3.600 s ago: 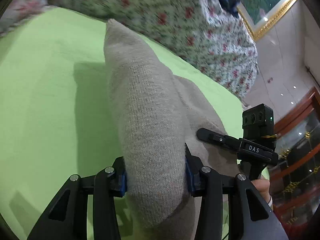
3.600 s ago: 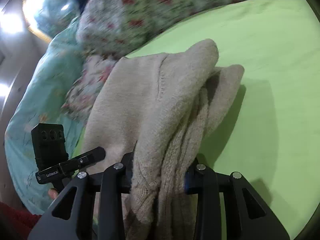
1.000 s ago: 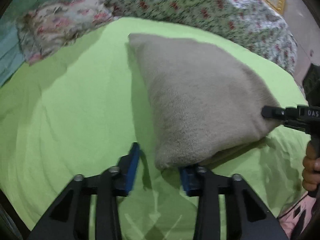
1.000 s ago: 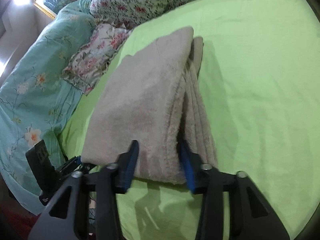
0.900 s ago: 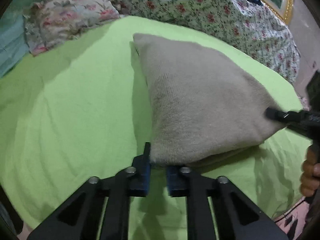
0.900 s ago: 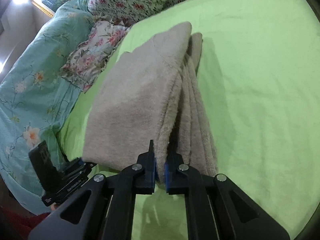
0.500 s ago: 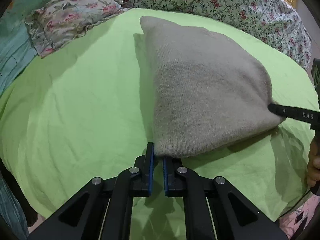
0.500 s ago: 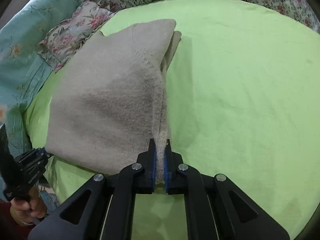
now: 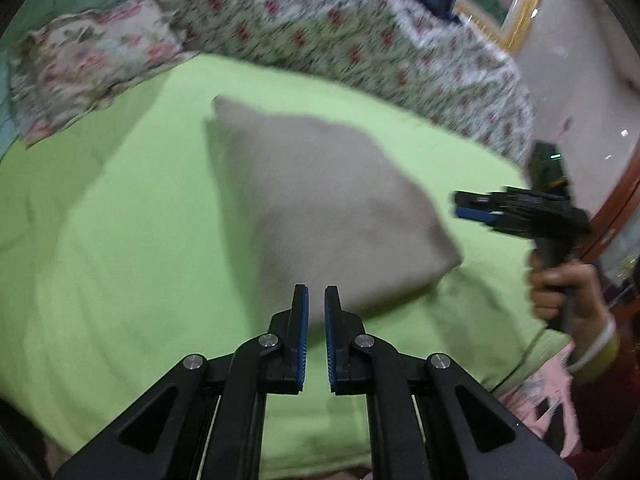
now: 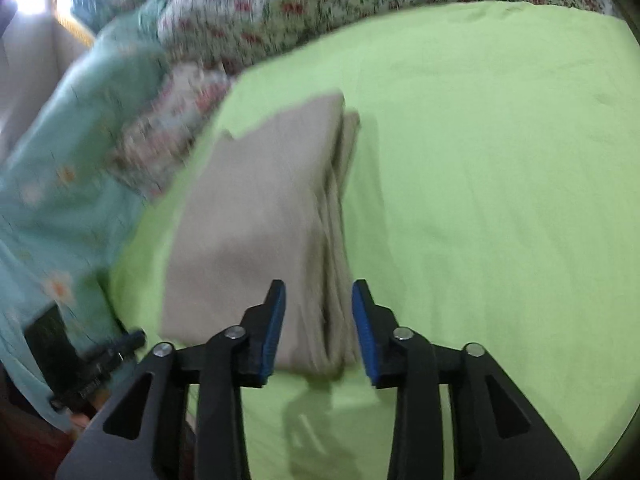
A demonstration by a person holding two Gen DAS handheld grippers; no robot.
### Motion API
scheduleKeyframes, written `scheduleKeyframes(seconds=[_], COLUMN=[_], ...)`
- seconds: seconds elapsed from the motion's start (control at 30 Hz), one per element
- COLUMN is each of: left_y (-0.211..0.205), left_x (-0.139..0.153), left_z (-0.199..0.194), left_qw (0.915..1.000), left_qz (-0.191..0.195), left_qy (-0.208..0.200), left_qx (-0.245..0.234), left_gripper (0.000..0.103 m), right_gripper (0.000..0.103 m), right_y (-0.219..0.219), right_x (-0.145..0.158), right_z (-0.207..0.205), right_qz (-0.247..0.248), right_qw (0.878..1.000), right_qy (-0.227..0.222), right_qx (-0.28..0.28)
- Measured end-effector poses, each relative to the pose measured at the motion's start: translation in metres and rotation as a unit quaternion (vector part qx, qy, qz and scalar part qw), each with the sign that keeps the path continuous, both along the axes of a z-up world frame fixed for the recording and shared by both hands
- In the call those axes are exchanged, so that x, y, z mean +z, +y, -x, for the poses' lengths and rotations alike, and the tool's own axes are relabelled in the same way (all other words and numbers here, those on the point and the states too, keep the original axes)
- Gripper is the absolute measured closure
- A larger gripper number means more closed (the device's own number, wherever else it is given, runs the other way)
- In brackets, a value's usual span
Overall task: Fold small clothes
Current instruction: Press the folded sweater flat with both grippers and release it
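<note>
Beige knit garment (image 10: 264, 216) lies folded on the green sheet (image 10: 500, 184), 2 layers stacked, no longer pinched at its near corners as it was half a second back. Right gripper (image 10: 319, 322): jaws have just been opening, now apart, near edge showing between them, pads clear of it. Left gripper (image 9: 316, 334): jaws nearly together, nothing between, lifted off the near corner. Judgement: fold set down and released. Beyond, floral bedding (image 9: 320, 28).

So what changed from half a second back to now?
Both grippers have let go of the folded beige sweater and pulled back. The right gripper has just been opening, its pads now clear of the fabric; the left gripper is shut on nothing. The sweater stays folded on the green sheet.
</note>
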State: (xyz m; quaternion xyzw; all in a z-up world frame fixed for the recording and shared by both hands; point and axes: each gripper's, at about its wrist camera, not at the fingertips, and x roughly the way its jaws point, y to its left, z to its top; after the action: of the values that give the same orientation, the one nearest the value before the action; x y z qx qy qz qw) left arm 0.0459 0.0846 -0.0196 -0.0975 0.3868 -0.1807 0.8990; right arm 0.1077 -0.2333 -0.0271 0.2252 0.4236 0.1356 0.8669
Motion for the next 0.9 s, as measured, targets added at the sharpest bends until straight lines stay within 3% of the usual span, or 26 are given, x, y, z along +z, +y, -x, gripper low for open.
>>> scheduleKeyframes(seconds=[0.1, 0.27, 0.3, 0.33, 0.43, 0.53, 0.6, 0.63, 0.7, 0.77, 0.9], left_y=[-0.009, -0.02, -0.026, -0.029, -0.034, -0.037, -0.036, -0.035, -0.034, -0.036, -0.037], left_x=[-0.006, -0.044, -0.055, -0.062, -0.063, -0.066, -0.067, -0.067, -0.068, -0.069, -0.061], left_z=[-0.022, -0.05, -0.053, -0.056, -0.056, -0.057, -0.057, -0.056, -0.056, -0.059, -0.056], left_qw=[0.9997, 0.9983, 0.9978, 0.997, 0.9976, 0.9975, 0.9975, 0.9975, 0.9974, 0.9973, 0.9971], left_qz=[0.016, 0.014, -0.008, -0.016, -0.018, -0.011, -0.009, -0.009, -0.006, -0.004, 0.0], left_qy=[-0.004, 0.04, 0.058, 0.07, 0.063, 0.067, 0.068, 0.068, 0.07, 0.072, 0.075], left_qx=[-0.017, -0.04, -0.032, -0.031, -0.023, -0.018, -0.017, -0.017, -0.016, -0.014, -0.007], left_gripper=[0.093, 0.093, 0.094, 0.096, 0.095, 0.095, 0.095, 0.095, 0.095, 0.095, 0.095], right_gripper=[0.055, 0.058, 0.085, 0.09, 0.094, 0.094, 0.091, 0.08, 0.071, 0.071, 0.071], right_y=[0.003, 0.02, 0.024, 0.028, 0.034, 0.037, 0.034, 0.029, 0.023, 0.025, 0.057], right_x=[-0.002, -0.028, -0.031, -0.028, -0.006, -0.027, -0.042, -0.04, -0.026, -0.002, 0.029], right_z=[-0.042, -0.109, -0.117, -0.122, -0.121, -0.13, -0.131, -0.128, -0.117, -0.096, -0.04], right_qz=[-0.023, -0.036, -0.037, -0.023, 0.014, 0.083, 0.076, 0.072, 0.088, 0.1, 0.085], right_qw=[1.0, 0.999, 0.998, 0.999, 0.999, 0.996, 0.996, 0.997, 0.996, 0.995, 0.994], right_qy=[-0.005, 0.035, 0.041, 0.032, -0.021, 0.015, 0.032, 0.03, 0.023, -0.012, -0.055], right_qx=[-0.006, 0.013, 0.025, 0.032, 0.043, 0.031, 0.026, 0.013, -0.019, -0.027, 0.037])
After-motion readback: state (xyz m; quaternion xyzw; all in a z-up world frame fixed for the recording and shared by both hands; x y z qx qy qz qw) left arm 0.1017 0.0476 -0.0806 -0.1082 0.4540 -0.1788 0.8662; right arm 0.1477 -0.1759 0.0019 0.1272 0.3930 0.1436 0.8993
